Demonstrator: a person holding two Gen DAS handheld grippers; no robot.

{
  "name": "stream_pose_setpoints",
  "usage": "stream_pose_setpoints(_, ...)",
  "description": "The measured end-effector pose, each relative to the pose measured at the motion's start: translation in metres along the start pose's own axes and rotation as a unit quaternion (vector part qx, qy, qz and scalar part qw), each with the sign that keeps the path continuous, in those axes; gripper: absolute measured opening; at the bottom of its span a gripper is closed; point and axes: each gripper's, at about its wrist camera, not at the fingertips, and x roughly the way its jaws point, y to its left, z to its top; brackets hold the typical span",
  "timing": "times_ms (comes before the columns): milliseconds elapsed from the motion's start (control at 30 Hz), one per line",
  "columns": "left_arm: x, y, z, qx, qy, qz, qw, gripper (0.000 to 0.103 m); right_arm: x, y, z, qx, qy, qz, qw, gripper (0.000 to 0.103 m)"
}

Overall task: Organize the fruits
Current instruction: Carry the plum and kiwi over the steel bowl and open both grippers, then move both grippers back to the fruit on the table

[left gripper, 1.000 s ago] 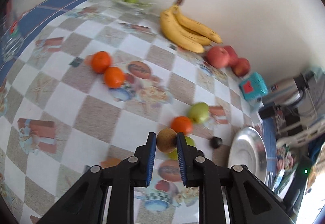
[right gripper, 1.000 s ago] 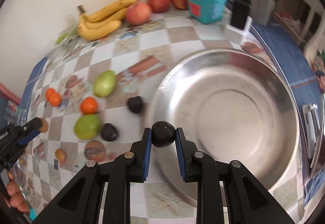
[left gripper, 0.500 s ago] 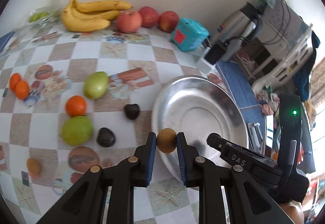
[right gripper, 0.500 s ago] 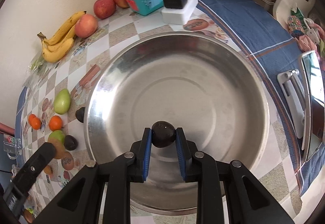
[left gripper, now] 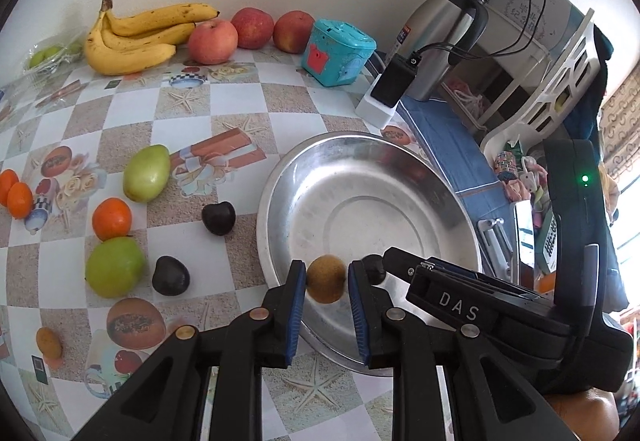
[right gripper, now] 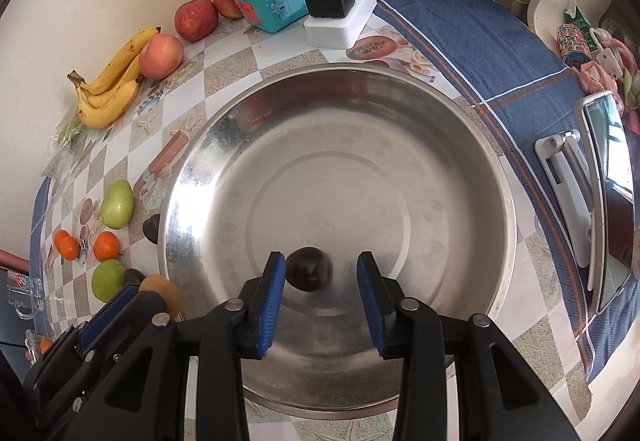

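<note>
Plum (right gripper: 309,269) lies loose in the lower middle of the right wrist view, between the blue pads of the right tool (right gripper: 321,291), which have just been opening; daylight shows on both sides of it, so it looks dropped and resting on the near floor of the bowl (right gripper: 496,177).

In the left wrist view the left tool (left gripper: 327,283) sits at the lower middle, its jaws also just parting a little, with the brown fruit (left gripper: 325,278) between the pads; I cannot tell whether the pads press on it or have let go. It hangs over the bowl's near rim, inside the edge, so a release should land it in the bowl just beside the plum.

Farther off, at the left of that view, two more dark plums (left gripper: 218,217) and the green and orange fruit wait on the desk (left gripper: 240,109), nearer the left tool. Bananas (left gripper: 136,37) and apples (left gripper: 212,41) line the wall at the upper left.
</note>
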Motion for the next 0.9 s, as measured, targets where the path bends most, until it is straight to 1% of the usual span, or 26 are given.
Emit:
stream_pose_setpoints(33,0.000,0.000,0.000,-0.002,0.000,-0.002,1.0000,0.032,-0.001,0.000,0.000,0.001,-0.002,0.000,1.000,0.047)
stream_pose_setpoints(67,-0.001,0.001,0.000,-0.003,-0.001,-0.004,1.0000,0.038,-0.002,0.000,0.001,0.001,-0.004,0.001,1.000,0.049)
stream_pose_setpoints(167,-0.003,0.002,0.001,-0.005,-0.003,-0.002,1.0000,0.039,-0.003,0.001,0.002,0.002,-0.007,-0.001,1.000,0.054)
stream_pose_setpoints(233,-0.004,0.004,0.002,-0.010,-0.004,-0.002,0.9999,0.041,-0.004,0.000,0.002,0.002,-0.007,-0.002,1.000,0.055)
stream_pose_setpoints(267,-0.004,0.006,0.002,-0.014,-0.004,0.000,0.9999,0.045,-0.004,0.000,0.002,0.003,-0.007,-0.002,1.000,0.055)
stream_pose_setpoints(333,-0.005,0.011,0.003,-0.023,-0.003,0.015,0.9996,0.057,-0.005,0.000,0.002,0.004,-0.007,-0.005,1.000,0.056)
stream_pose_setpoints(367,-0.005,0.016,0.003,-0.032,-0.001,0.033,0.9990,0.067,-0.005,0.000,0.002,0.003,-0.007,-0.007,1.000,0.060)
stream_pose_setpoints(400,-0.006,0.022,0.004,-0.042,-0.001,0.047,0.9980,0.070,-0.005,0.000,0.002,0.002,-0.008,-0.009,1.000,0.062)
stream_pose_setpoints(467,-0.008,0.035,0.004,-0.063,-0.001,0.070,0.9956,0.072,-0.003,0.001,0.002,0.000,-0.007,-0.013,1.000,0.068)
stream_pose_setpoints(533,-0.011,0.050,0.004,-0.085,0.004,0.110,0.9903,0.078,-0.002,0.002,0.001,-0.002,-0.006,-0.015,1.000,0.072)
stream_pose_setpoints(567,-0.013,0.059,0.003,-0.100,0.009,0.138,0.9854,0.082,-0.001,0.003,0.001,-0.005,-0.005,-0.017,1.000,0.074)
stream_pose_setpoints(600,-0.014,0.068,0.002,-0.112,0.014,0.158,0.9810,0.083,-0.001,0.005,0.001,-0.009,-0.005,-0.018,1.000,0.075)
stream_pose_setpoints(667,-0.017,0.087,-0.002,-0.141,0.021,0.184,0.9726,0.084,0.000,0.009,-0.001,-0.016,-0.005,-0.017,1.000,0.076)
stream_pose_setpoints(733,-0.022,0.105,-0.006,-0.168,0.020,0.200,0.9652,0.089,0.000,0.013,-0.002,-0.024,-0.005,-0.015,1.000,0.076)
stream_pose_setpoints(800,-0.030,0.119,-0.009,-0.188,0.014,0.214,0.9586,0.097,0.001,0.019,-0.004,-0.034,-0.006,-0.014,0.999,0.080)
stream_pose_setpoints(833,-0.034,0.125,-0.010,-0.197,0.009,0.219,0.9557,0.099,0.001,0.022,-0.004,-0.038,-0.007,-0.014,0.999,0.084)
stream_pose_setpoints(900,-0.042,0.136,-0.011,-0.211,0.002,0.226,0.9510,0.102,0.000,0.030,-0.005,-0.047,-0.009,-0.011,0.999,0.085)
